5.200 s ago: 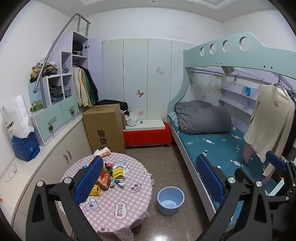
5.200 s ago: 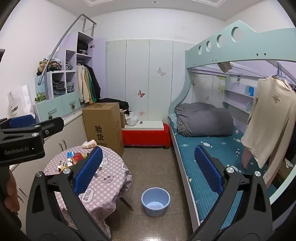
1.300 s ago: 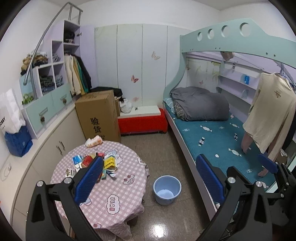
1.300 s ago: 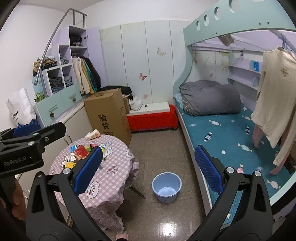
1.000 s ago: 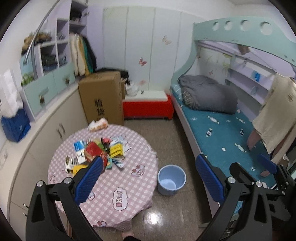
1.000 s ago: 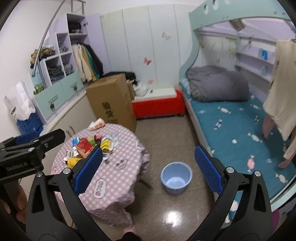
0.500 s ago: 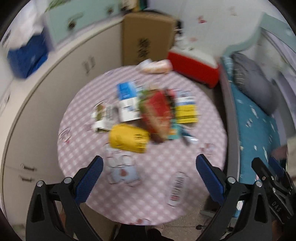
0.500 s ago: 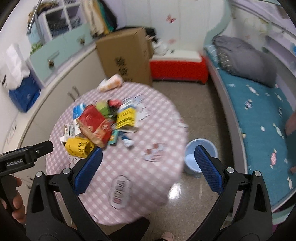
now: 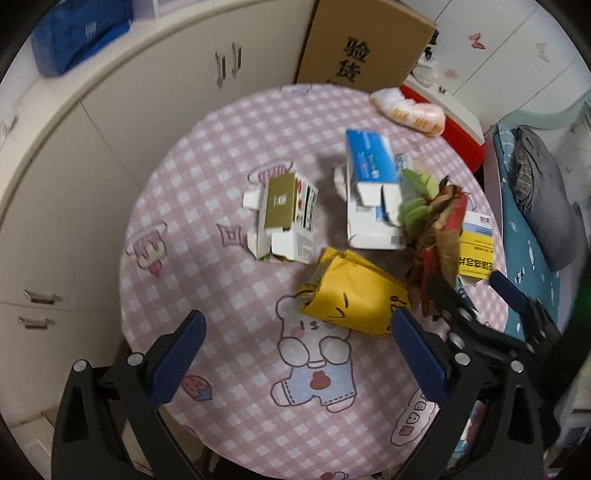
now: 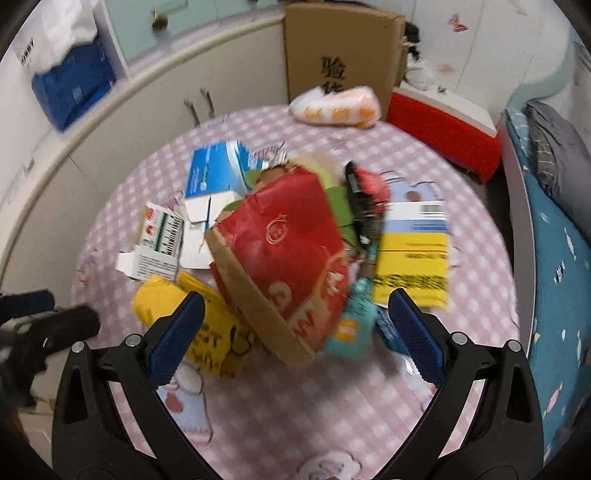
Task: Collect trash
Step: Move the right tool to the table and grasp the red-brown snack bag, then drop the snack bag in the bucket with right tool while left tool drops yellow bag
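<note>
A heap of trash lies on the round table (image 9: 207, 155) with the pink checked cloth. In the left wrist view it holds a yellow bag (image 9: 354, 295), a green-and-white carton (image 9: 284, 221), a blue-and-white box (image 9: 371, 192) and an orange-and-white packet (image 9: 410, 107). My left gripper (image 9: 295, 354) hovers open above the near side, just short of the yellow bag. The right wrist view shows a red paper bag (image 10: 291, 254), the yellow bag (image 10: 199, 325) and a yellow-and-blue box (image 10: 413, 254). My right gripper (image 10: 295, 332) hangs open over the red bag, holding nothing.
A tall cardboard box (image 9: 365, 40) stands behind the table, beside a curved white cabinet (image 9: 110, 92) with a blue bag (image 9: 81, 33) on top. A red bench (image 10: 443, 125) and a bed (image 10: 554, 258) lie to the right.
Both grippers have tilted down from looking across the room and have come close over the table. The trash now fills both views and the blue bucket has left them.
</note>
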### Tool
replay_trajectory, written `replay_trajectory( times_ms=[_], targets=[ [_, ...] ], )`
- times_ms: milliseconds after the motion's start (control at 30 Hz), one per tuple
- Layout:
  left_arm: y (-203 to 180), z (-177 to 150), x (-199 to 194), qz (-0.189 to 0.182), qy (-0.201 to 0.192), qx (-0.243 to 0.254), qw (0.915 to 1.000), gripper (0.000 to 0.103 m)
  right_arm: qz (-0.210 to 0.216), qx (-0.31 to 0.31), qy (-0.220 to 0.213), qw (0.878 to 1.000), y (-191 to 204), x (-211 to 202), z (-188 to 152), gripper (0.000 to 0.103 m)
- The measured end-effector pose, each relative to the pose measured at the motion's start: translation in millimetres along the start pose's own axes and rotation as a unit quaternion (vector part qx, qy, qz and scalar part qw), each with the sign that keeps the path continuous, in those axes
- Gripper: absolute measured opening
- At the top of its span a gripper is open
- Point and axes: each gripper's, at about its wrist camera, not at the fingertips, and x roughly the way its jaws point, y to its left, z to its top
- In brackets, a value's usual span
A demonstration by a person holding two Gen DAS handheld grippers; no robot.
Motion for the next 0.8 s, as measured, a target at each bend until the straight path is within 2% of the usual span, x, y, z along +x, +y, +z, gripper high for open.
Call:
replay_trajectory(
  times_ms=[33, 67, 100, 133, 200, 233, 367, 400, 633, 667, 700, 767, 800],
  targets=[
    [0.1, 0.5, 5.6, -0.006, 0.008, -0.005, 0.9999, 0.098, 0.002, 0.003, 0.006, 1.0, -1.8, 7.8, 1.3, 0.096],
    [-1.0, 0.9, 10.7, -0.011, 0.014, -0.008, 0.9998, 0.098, 0.002, 0.005, 0.01, 1.0, -2.6, 12.3, 2.6, 0.088],
    [-2.3, 1.4, 14.3, -0.013, 0.018, -0.009, 0.9997, 0.098, 0.016, 0.01, 0.017, 1.0, -5.7, 16.3, 3.4, 0.071],
    [-4.8, 2.0, 17.7, -0.018, 0.022, -0.009, 0.9995, 0.098, 0.032, 0.012, 0.021, 0.999, -7.1, 18.0, 4.2, 0.061],
    [-9.8, 3.0, 23.0, -0.023, 0.025, -0.007, 0.9994, 0.098, 0.03, 0.009, 0.018, 0.999, -8.5, 14.9, 4.6, 0.054],
    [-12.0, 3.8, 25.8, -0.025, 0.028, -0.005, 0.9993, 0.098, 0.039, 0.018, 0.015, 0.999, -13.3, 9.5, 4.2, 0.052],
    [-17.7, 6.4, 37.2, -0.038, 0.039, -0.01, 0.9984, 0.098, 0.062, 0.066, -0.006, 0.996, -27.9, -13.9, 6.8, 0.033],
    [-19.0, 7.6, 39.7, -0.037, 0.041, -0.009, 0.9984, 0.098, 0.067, 0.074, -0.008, 0.995, -31.7, -17.4, 7.4, 0.029],
    [-25.6, 25.0, 64.4, -0.039, 0.046, 0.005, 0.9981, 0.097, 0.075, 0.089, -0.008, 0.993, -41.6, -30.3, -1.1, 0.028],
    [-26.6, 26.1, 66.9, -0.037, 0.045, 0.01, 0.9982, 0.09, 0.073, 0.088, -0.007, 0.993, -40.7, -29.6, -2.6, 0.028],
    [-29.1, 26.3, 69.7, -0.038, 0.049, 0.019, 0.9979, 0.072, 0.072, 0.088, -0.006, 0.994, -39.7, -27.2, -2.8, 0.028],
    [-31.6, 26.4, 74.7, -0.039, 0.062, 0.026, 0.997, 0.063, 0.072, 0.087, -0.006, 0.994, -38.4, -26.0, -3.4, 0.028],
    [-32.7, 24.6, 74.9, -0.05, 0.066, 0.029, 0.9962, 0.055, 0.07, 0.085, -0.007, 0.994, -36.9, -26.6, -4.0, 0.028]
  ],
)
